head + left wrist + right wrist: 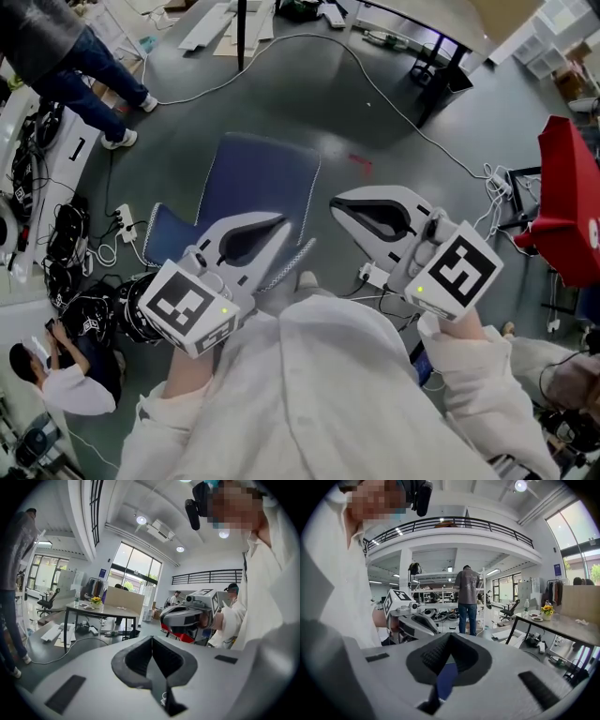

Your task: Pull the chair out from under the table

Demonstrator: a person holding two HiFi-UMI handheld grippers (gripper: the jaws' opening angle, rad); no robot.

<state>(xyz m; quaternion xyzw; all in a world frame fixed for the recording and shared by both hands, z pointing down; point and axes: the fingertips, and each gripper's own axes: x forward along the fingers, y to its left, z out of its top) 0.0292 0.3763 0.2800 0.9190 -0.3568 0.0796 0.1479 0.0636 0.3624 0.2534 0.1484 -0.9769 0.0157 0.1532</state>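
Observation:
A blue chair (pixel 258 192) stands on the grey floor just ahead of me in the head view. My left gripper (pixel 281 225) hovers over its near right part, jaws closed together with nothing between them. My right gripper (pixel 337 204) hangs to the right of the chair, also shut and empty. The two grippers point toward each other. A sliver of the blue chair (pixel 446 679) shows below the closed jaws in the right gripper view. A table (pixel 101 611) with a flower pot stands across the room in the left gripper view, and the table (pixel 565 620) also shows at the right of the right gripper view.
A person in jeans (pixel 84 66) stands at the upper left and another person (pixel 56 375) sits low at the left among cables. A white cable (pixel 375 103) runs over the floor. A power strip (pixel 127 223) lies left of the chair. A red object (pixel 572 197) stands at the right.

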